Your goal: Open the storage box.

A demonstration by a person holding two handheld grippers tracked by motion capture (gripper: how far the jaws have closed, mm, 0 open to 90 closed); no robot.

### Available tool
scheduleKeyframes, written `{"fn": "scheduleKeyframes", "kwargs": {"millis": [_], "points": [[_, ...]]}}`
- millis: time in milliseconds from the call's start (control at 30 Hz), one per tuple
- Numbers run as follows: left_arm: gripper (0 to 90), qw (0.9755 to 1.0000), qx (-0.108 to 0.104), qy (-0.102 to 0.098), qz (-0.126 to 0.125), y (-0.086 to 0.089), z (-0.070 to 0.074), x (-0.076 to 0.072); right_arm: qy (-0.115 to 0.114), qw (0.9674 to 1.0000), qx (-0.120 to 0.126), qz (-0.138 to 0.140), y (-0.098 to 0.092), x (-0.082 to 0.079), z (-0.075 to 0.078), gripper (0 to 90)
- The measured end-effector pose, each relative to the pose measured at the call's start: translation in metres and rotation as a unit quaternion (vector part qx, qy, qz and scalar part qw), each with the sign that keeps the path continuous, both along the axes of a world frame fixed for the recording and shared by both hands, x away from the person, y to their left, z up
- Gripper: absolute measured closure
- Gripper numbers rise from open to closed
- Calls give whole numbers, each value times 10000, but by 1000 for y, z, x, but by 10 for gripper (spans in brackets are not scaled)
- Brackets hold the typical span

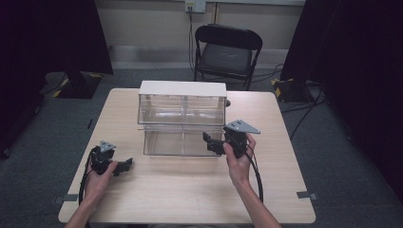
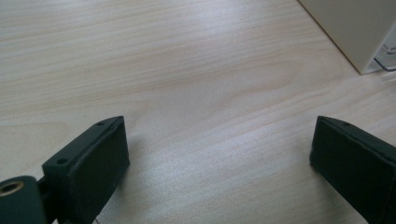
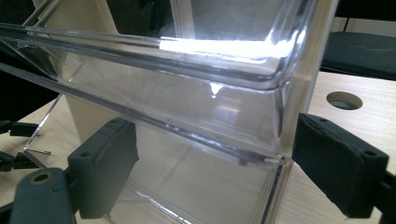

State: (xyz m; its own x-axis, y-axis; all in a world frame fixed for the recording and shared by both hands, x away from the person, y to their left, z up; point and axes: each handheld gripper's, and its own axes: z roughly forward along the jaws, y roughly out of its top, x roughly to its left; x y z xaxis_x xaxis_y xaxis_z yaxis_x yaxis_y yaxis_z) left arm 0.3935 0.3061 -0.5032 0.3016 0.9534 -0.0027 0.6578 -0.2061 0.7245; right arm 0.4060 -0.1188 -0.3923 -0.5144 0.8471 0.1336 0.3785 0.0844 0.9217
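Note:
A clear plastic drawer cabinet with a white top stands at the middle of the wooden table. It has two tiers of see-through drawers. My right gripper is held at the front right of the lower tier, pointing left. In the right gripper view its jaws stand apart around the right front corner of the lower right drawer; neither pad presses on the plastic. The upper drawer hangs just above. My left gripper rests low over the table at the left, open with bare wood between its fingers.
The cabinet's white corner lies ahead and to the right of the left gripper. A round hole is cut in the table behind the cabinet. A black folding chair stands beyond the far edge. Dark curtains flank the room.

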Motion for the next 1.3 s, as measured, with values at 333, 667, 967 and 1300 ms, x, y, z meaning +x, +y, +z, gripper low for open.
{"fn": "scheduleKeyframes", "kwargs": {"millis": [333, 667, 967, 1300], "points": [[42, 10000, -2, 4, 1, 0, 0, 0, -6, 10000, 11, 2, 0, 0, 0, 136], [42, 10000, -4, 2, 1, 0, 0, 0, 22, 10000, -6, -7, 0, 1, 0, 134], [42, 10000, -6, 4, -3, 0, 0, 0, 38, 10000, -8, -14, 0, 1, 1, 134], [42, 10000, -2, 3, 1, 0, 0, 0, 35, 10000, -5, -9, 0, 1, 1, 134]]}}
